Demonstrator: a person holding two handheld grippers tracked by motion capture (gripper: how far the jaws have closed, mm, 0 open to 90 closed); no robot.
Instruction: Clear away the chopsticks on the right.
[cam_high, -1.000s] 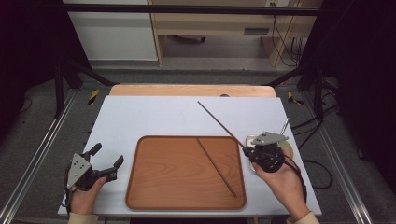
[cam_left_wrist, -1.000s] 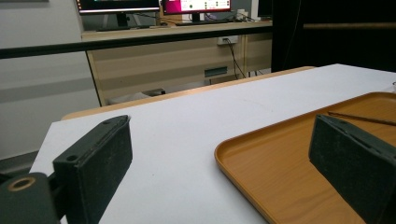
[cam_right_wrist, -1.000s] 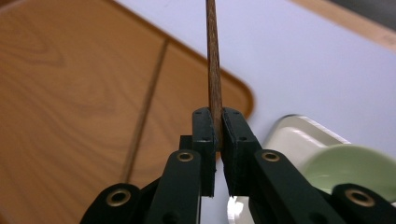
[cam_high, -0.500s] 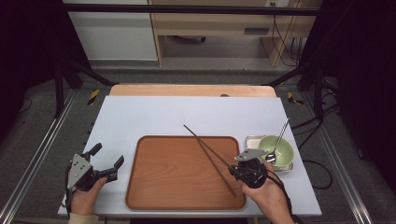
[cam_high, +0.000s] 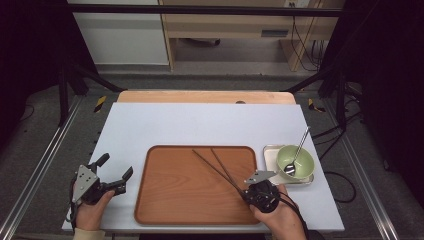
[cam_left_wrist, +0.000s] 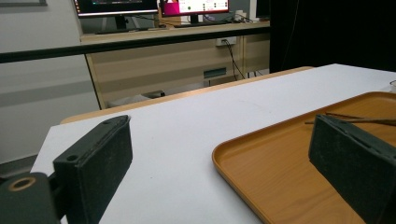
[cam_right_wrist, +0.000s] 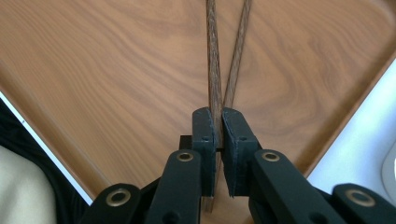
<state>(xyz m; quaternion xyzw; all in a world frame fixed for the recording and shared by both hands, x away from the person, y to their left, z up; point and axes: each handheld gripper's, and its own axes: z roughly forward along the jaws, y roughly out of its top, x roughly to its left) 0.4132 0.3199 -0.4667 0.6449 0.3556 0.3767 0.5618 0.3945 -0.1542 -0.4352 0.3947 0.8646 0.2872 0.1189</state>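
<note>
Over the brown wooden tray (cam_high: 185, 195), near its right edge, the right gripper (cam_right_wrist: 218, 116) is clamped on two dark wooden chopsticks (cam_high: 215, 165). Beside the tray's left edge, the left gripper (cam_high: 116, 172) rests with jaws apart over bare white tabletop (cam_high: 200, 125); no writing is readable

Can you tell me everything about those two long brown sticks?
The chopsticks are two thin, dark brown sticks that look like wood, with a streaky grain in the right gripper view. The right gripper has its black jaws shut on them near one end. From there they spread into a narrow V and reach over the brown tray, their far ends apart toward its back edge. Whether those ends touch the tray cannot be told.
</note>
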